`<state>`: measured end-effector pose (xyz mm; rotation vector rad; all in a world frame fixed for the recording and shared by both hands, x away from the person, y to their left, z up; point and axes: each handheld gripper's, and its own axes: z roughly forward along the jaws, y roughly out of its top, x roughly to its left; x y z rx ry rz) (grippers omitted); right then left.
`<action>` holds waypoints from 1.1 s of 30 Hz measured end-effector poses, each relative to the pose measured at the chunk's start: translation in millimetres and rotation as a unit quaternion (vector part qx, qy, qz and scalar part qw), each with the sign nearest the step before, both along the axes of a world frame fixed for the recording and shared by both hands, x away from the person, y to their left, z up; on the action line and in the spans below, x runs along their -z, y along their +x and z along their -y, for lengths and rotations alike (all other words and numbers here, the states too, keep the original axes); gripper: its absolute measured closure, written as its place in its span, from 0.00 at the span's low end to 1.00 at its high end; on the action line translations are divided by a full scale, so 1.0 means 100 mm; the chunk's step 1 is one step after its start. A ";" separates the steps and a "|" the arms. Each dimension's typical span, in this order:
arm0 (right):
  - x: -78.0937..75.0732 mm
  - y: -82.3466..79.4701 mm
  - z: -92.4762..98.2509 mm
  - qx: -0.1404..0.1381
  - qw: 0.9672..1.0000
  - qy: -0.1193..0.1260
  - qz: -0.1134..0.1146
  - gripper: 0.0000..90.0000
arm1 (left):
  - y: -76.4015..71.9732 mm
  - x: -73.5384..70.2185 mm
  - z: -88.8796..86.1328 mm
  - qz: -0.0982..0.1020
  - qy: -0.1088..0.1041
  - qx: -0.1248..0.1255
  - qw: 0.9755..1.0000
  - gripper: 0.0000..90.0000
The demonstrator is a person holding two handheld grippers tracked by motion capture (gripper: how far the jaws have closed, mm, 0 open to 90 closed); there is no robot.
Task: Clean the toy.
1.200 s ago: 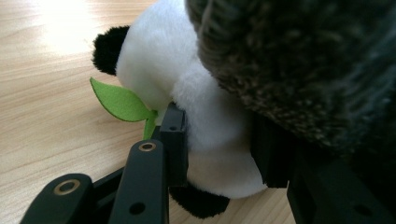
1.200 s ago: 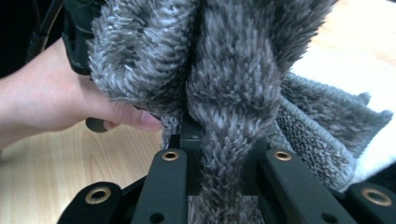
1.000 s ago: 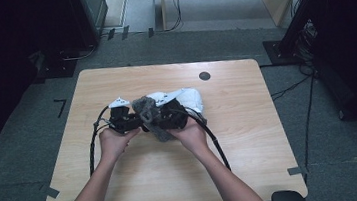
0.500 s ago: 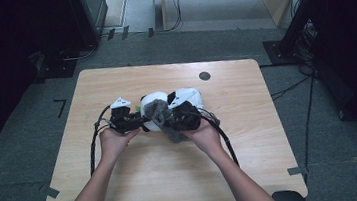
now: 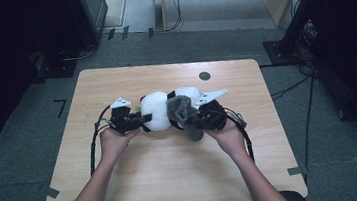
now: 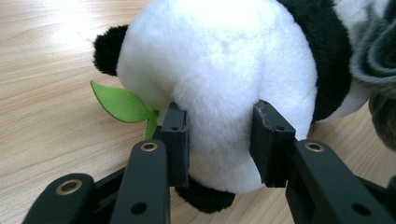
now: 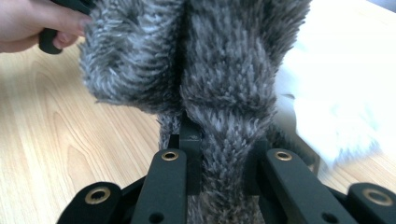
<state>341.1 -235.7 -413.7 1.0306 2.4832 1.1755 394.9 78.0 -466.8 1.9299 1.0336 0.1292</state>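
1. My left hand-held gripper (image 6: pixel 219 140) stays clamped on the panda (image 5: pixel 160 110), pinning it mid-desk (image 5: pixel 139 175)
2. My right hand-held gripper (image 7: pixel 219 163), clamped on the grey scarf (image 5: pixel 184 115), has pulled it rightward since a second ago
3. The scarf looks nearly off

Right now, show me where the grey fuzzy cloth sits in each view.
High view: grey fuzzy cloth at table centre, draped on the panda plush toy, right gripper clamping it.
Left gripper view: at the right edge, beside the panda.
Right gripper view: centre, pinched between the jaws.
Shared landmark: the panda's white fur.
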 end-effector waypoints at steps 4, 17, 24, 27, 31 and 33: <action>0.02 -0.02 0.19 0.022 1.000 0.001 -0.005 0.86 | 0.00 0.00 0.00 0.000 -0.001 0.000 1.000 0.69; 0.06 -0.01 0.50 0.073 0.997 0.003 0.000 0.86 | 0.00 0.00 -0.01 -0.002 -0.002 -0.002 1.000 0.69; -0.03 -0.07 0.56 0.084 0.996 0.004 0.020 0.87 | 0.02 0.00 -0.01 -0.006 -0.004 -0.002 1.000 0.69; -0.15 -0.12 0.51 0.072 0.997 0.017 0.025 0.87 | 0.01 0.00 -0.01 -0.007 -0.002 -0.004 1.000 0.69; -0.28 -0.15 0.33 0.042 0.998 0.040 0.032 0.87 | 0.01 -0.01 -0.01 -0.007 -0.002 -0.003 1.000 0.69; -0.30 -0.14 0.15 0.019 0.998 0.040 0.033 0.87 | 0.01 -0.01 0.00 -0.007 -0.003 -0.003 1.000 0.69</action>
